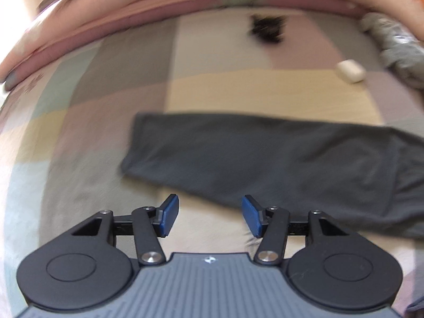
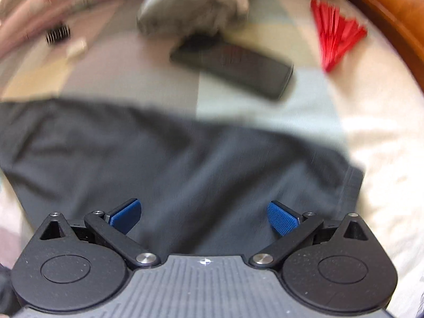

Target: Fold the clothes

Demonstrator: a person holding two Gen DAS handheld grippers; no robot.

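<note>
Just ahead of left gripper [image 1: 209, 216]: dark garment [image 1: 265, 159].

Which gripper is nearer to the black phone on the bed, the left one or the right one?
Right. The right gripper hangs over the dark grey garment, with the phone just beyond. The left gripper view shows no phone.

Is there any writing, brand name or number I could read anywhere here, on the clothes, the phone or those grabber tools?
No readable words or numbers in either view.
Left gripper: only a small white emblem on the grey body, no letters.
Right gripper: the same small emblem, no letters.
Dark phone: faint reddish marks on its face, too blurred to read.
Dark grey garment: no print or label visible.
Patchwork bedsheet: plain colour blocks, no text.
</note>
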